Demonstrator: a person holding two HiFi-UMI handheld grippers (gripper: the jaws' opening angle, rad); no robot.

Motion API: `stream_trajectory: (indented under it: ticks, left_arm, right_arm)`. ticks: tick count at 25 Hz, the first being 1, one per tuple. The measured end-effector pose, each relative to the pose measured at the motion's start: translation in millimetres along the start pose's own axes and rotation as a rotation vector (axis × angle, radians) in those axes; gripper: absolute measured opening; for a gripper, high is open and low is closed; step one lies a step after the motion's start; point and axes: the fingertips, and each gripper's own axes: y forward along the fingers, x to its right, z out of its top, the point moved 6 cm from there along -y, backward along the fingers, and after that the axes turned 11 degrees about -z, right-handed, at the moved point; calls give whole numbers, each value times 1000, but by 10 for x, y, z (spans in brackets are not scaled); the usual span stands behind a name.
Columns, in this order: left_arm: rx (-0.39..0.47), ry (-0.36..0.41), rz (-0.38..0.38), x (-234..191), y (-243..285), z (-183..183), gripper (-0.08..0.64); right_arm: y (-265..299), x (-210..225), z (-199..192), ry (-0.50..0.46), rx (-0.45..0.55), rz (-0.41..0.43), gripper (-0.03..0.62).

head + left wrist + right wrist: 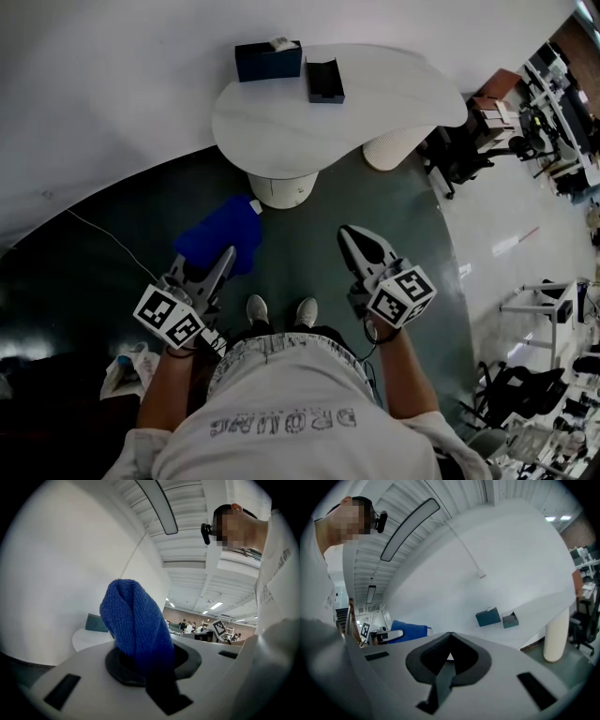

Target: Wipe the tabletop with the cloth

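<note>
In front of the table (394, 94), your left gripper (225, 255) clamps the cloth (214, 232), and your right gripper (354, 234) is closed and empty; lay the cloth flat before sweeping.

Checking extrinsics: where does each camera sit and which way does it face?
Head view: on the person's head, facing steeply down at the table and floor; shows shirt, arms, shoes, left tongs, right tongs.
Left gripper view: on the left tongs, facing along them toward the wall; cloth clamped between them, shirt at right.
Right gripper view: on the right tongs, shut and empty, facing the table and boxes; shirt at left.
Shared: head and right gripper views both show table, boxes, cloth.
</note>
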Motion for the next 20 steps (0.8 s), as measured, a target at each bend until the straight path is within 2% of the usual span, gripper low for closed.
stream_trajectory:
  ticks: [9,20]
  left_arm:
    - [7,8,30,182,129,-77,97]
    - [23,19,71,461,486,-216,97]
  right_arm:
    - [-92,160,-1,1,-9,40,8]
    - [-304,611,27,0,-30,73,7]
